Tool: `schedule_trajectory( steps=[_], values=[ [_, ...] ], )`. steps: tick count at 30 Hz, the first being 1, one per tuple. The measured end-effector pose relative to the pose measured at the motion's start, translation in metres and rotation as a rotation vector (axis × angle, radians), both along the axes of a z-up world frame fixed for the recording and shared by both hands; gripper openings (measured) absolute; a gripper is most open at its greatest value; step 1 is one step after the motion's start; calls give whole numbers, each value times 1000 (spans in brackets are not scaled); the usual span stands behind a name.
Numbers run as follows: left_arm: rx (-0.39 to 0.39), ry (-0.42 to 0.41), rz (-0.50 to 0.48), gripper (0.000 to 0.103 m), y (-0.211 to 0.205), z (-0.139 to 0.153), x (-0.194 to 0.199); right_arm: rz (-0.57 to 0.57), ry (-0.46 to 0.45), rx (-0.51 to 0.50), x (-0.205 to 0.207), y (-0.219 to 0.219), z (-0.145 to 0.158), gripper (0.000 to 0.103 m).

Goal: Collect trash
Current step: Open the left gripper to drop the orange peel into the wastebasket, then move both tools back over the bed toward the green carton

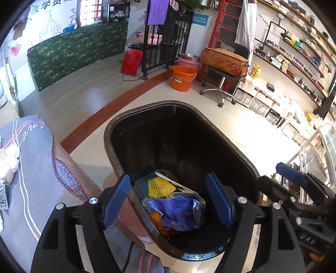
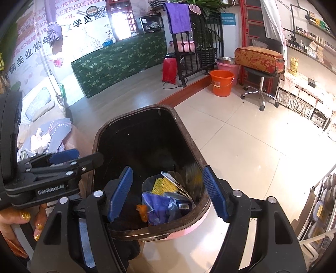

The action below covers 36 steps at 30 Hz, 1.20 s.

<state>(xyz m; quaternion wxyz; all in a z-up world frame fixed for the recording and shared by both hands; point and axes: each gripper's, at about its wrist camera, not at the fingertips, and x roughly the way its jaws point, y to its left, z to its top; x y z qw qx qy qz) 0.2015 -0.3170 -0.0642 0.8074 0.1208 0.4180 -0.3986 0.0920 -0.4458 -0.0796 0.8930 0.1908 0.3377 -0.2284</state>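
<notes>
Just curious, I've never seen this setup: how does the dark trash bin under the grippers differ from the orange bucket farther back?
The trash bin is dark inside, elongated with rounded corners, and holds wrappers and yellow netting; the orange bucket is round and bright, and its contents cannot be seen. The trash bin sits right below both open grippers, while the orange bucket stands far off by the wooden step. Both stand upright on the tiled floor.

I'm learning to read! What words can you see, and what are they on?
"GenRobot.AI": left gripper, side of its body.
"FAMILY": shelf wall.
"WE ARE": wall by the pipes.
"学员": wall poster.
"美业": same poster, at left.
Bin wrappers: unreadable.
</notes>
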Motion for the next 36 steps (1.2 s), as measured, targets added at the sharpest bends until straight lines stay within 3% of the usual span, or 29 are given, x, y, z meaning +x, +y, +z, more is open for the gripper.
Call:
schedule_trajectory(
  steps=[4, 10, 18, 22, 27, 36],
  values=[
    [-14, 7, 22, 83, 9, 3, -2, -12, -14, 6, -2, -1, 1, 80],
    [-28, 30, 48, 86, 22, 7, -3, 6, -8, 13, 3, 4, 0, 80],
    [-101, 9, 83, 92, 51, 21, -9, 32, -12, 6, 11, 12, 4, 81],
    [-127, -13, 148, 97, 67, 26, -6, 47, -12, 7, 13, 18, 5, 81],
    [-172, -21, 210, 97, 91, 35, -4, 81, -18, 13, 21, 29, 10, 81],
    [-144, -105, 274, 97, 150, 45, -2, 219, -31, 22, 55, 74, 19, 82]
  ],
)
